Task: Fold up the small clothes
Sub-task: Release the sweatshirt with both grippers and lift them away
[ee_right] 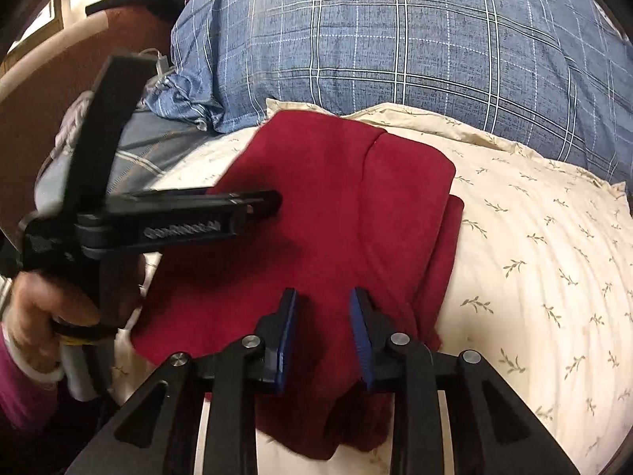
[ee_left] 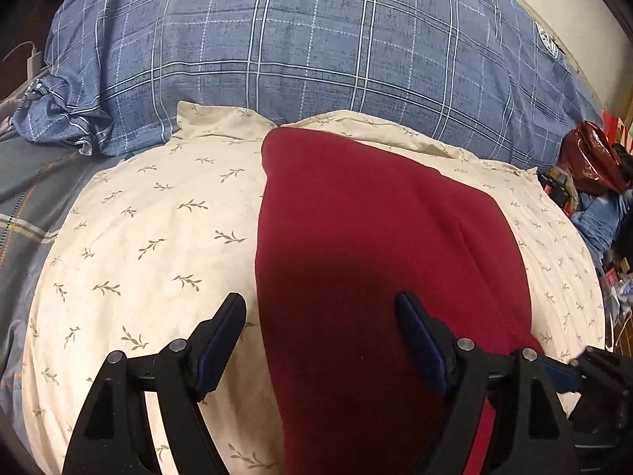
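Note:
A dark red garment (ee_left: 368,245) lies folded lengthwise on a cream pillow with a leaf print (ee_left: 150,237). It also shows in the right wrist view (ee_right: 336,213), with a fold seam down its middle. My left gripper (ee_left: 320,308) is wide open just above the garment's near left edge; it also shows from the side in the right wrist view (ee_right: 261,202). My right gripper (ee_right: 322,301) hangs over the garment's near end, its jaws partly open with nothing between them. The pillow (ee_right: 534,257) extends to the right.
A blue plaid duvet (ee_left: 316,51) with a round crest is bunched behind the pillow. A grey striped sheet (ee_left: 27,198) lies at left. Clutter, including a red bag (ee_left: 589,158), sits at the right edge. A white charger (ee_left: 33,59) lies far left.

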A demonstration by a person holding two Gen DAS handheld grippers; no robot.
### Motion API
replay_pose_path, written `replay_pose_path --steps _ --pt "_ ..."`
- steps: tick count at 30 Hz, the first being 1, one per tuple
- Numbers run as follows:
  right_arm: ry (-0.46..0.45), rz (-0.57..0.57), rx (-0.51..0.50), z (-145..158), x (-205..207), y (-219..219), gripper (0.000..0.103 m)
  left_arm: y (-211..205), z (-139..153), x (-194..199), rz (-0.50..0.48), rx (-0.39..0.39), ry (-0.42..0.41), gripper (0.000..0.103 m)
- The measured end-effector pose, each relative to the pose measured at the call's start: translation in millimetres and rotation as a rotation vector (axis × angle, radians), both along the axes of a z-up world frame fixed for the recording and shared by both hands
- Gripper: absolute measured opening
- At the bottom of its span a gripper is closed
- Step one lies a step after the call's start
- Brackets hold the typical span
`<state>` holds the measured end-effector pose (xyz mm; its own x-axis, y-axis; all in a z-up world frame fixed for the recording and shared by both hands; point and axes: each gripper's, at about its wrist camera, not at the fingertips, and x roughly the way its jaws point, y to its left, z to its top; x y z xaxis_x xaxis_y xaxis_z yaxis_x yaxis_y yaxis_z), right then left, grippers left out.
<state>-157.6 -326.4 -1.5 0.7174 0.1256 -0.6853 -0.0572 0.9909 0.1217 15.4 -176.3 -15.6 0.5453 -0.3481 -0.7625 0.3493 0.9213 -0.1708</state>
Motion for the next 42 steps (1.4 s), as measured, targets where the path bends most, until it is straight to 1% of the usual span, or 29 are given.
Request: replay_pose_path --steps 1,3,5,6,7,9,12,13,17,20,24,26,28,30,32,35,36,39,41,42 --pt "-0.003 0.004 0.01 3 -2 1 0.038 1 -1 0 0.003 -0.001 0.001 0.079" --pt "-0.012 0.015 0.016 9 -7 3 0.041 2 1 -3 0.002 -0.005 0.002 0.079" --pt "-0.008 0.009 -0.008 8 -12 6 0.041 2 0 -3 0.003 -0.008 0.006 0.079" --pt "0.002 0.005 -0.021 4 -13 7 0.041 1 0 -3 0.003 -0.009 0.006 0.08" --pt "0.018 0.004 -0.036 -1 -12 8 0.038 1 0 -3 0.003 -0.008 0.007 0.081" --pt "0.041 0.005 -0.061 -12 -10 9 0.038 1 -2 -3 0.002 -0.008 0.009 0.083" --pt "0.031 -0.001 -0.066 -13 -10 11 0.039 1 -2 -3 0.003 -0.008 0.005 0.083" --pt "0.03 0.002 -0.065 -12 -10 11 0.041 1 -2 -3 0.004 -0.008 0.004 0.083" --pt "0.021 0.005 -0.025 0 -15 6 0.041 3 0 -6 0.015 -0.011 -0.006 0.083" --pt "-0.03 -0.023 -0.014 16 -18 -3 0.041 4 1 -9 0.02 -0.009 -0.013 0.083" --pt "-0.041 -0.092 -0.038 23 1 -14 0.04 8 1 -11 0.02 -0.021 -0.005 0.083" --pt "-0.024 -0.12 -0.052 18 17 -21 0.039 12 1 -12 0.023 -0.031 0.0 0.083" --pt "0.0 -0.136 -0.078 11 32 -26 0.035 14 3 -12 0.022 -0.033 -0.002 0.083" --pt "0.021 -0.144 -0.098 2 44 -30 0.035 15 3 -13 0.02 -0.034 -0.006 0.083" --pt "0.01 -0.15 -0.088 -2 47 -32 0.036 16 3 -14 0.021 -0.034 -0.01 0.083" --pt "0.006 -0.148 -0.103 -1 46 -31 0.037 17 4 -16 0.022 -0.032 -0.018 0.083" --pt "0.008 -0.148 -0.101 0 43 -31 0.039 17 5 -18 0.026 -0.031 -0.021 0.083" --pt "-0.005 -0.156 -0.081 9 33 -29 0.039 21 10 -28 0.03 -0.026 -0.046 0.082" --pt "-0.025 -0.165 -0.079 15 25 -27 0.043 22 15 -36 0.036 -0.009 -0.073 0.082" --pt "-0.033 -0.174 -0.082 17 21 -25 0.049 23 18 -41 0.041 -0.004 -0.082 0.082"
